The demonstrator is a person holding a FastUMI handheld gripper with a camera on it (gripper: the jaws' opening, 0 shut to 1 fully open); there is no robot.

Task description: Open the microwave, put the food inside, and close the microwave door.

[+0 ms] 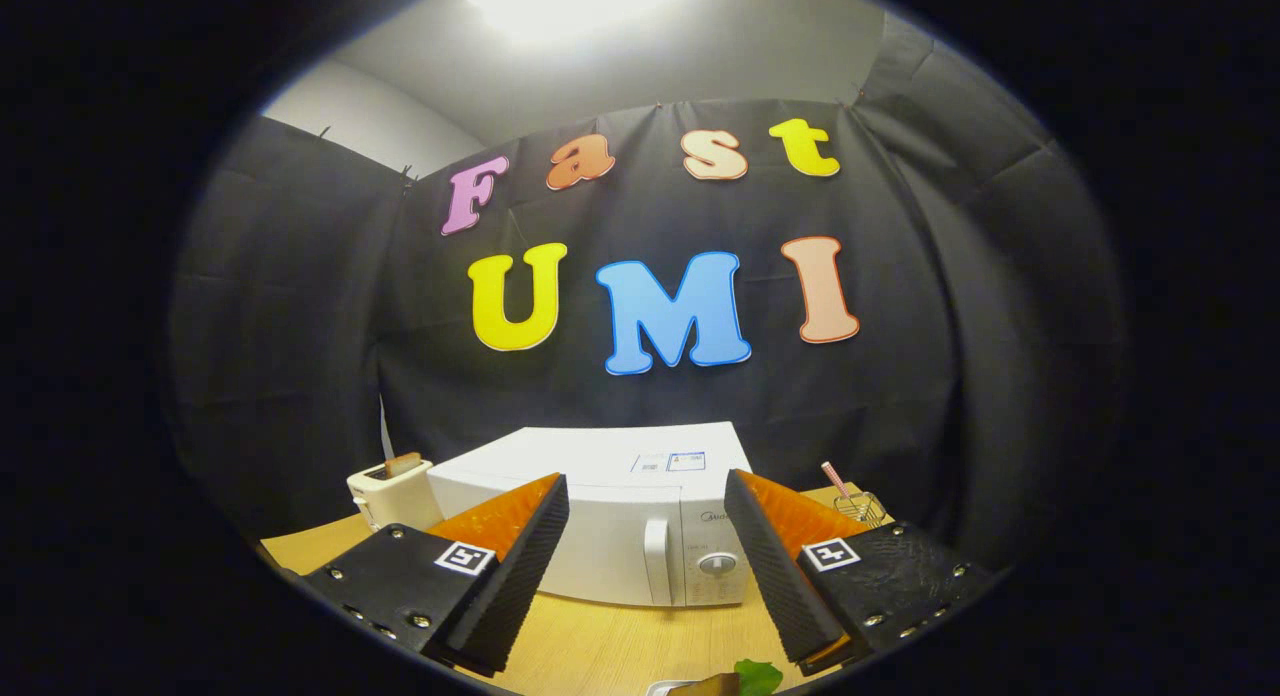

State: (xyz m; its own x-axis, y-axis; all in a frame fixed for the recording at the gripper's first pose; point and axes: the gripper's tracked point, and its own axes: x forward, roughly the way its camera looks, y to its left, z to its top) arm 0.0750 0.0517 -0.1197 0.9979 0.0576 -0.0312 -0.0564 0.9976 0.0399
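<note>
A white microwave [610, 516] stands on the wooden table [590, 646] beyond my fingers, its door shut, with a vertical handle [655, 561] and a round dial [718, 564] at its right side. My gripper [648, 491] is open, its fingers spread wide and raised above the table, some way short of the microwave. Nothing is between the fingers. Just below and near me lies the food [740, 681]: a green leaf and a brown piece on a light dish, only partly seen.
A white toaster [390, 491] with a slice of bread in it stands left of the microwave. Right of the microwave is a glass [862, 504] with a striped straw. Black cloth walls close the booth behind and at the sides.
</note>
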